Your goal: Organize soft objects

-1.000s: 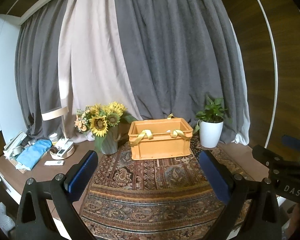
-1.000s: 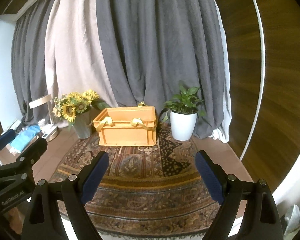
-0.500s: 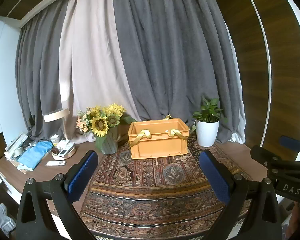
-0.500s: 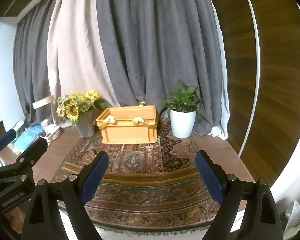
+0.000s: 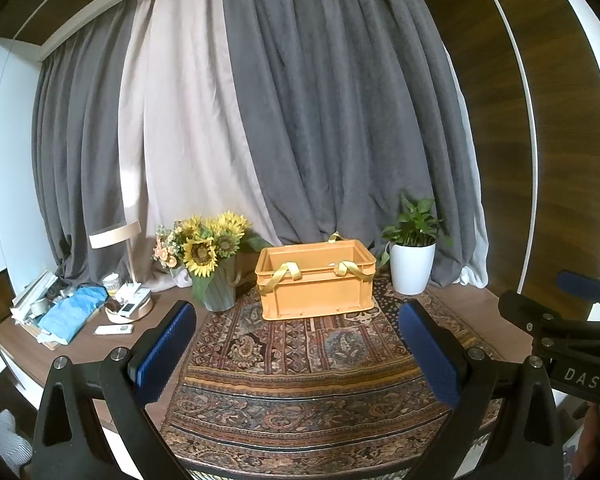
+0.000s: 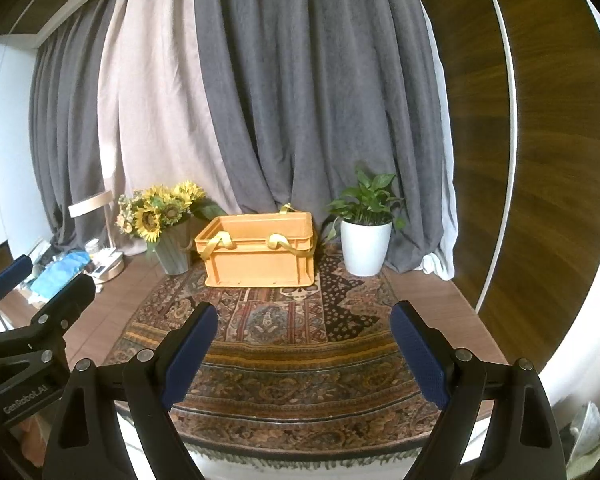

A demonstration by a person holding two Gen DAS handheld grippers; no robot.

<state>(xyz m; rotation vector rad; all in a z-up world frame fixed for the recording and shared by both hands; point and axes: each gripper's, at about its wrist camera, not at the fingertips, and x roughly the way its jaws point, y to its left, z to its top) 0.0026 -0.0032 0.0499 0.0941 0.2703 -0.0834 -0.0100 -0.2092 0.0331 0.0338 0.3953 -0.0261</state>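
An orange crate [image 5: 314, 280] [image 6: 260, 256] stands at the far side of a patterned rug [image 5: 300, 364] [image 6: 276, 344]. Two yellow fabric straps [image 5: 286, 274] [image 6: 216, 244] hang over its front rim, and another bit of yellow shows at its back rim. What lies inside the crate is hidden. My left gripper [image 5: 296, 307] is open and holds nothing, well short of the crate. Level with it, my right gripper [image 6: 304, 307] is also open with nothing between its blue pads. Each gripper shows at the edge of the other's view.
A grey vase of sunflowers [image 5: 216, 256] stands left of the crate, and a white potted plant [image 5: 412, 264] stands to its right. Further left are a lamp [image 5: 118, 236], a blue cloth [image 5: 70, 312] and a white remote [image 5: 114, 329]. Curtains hang behind, and a wood wall curves on the right.
The left wrist view has drawn back a little from the crate, showing more of the rug's near edge. The right gripper has hardly moved. Both grippers stay open.
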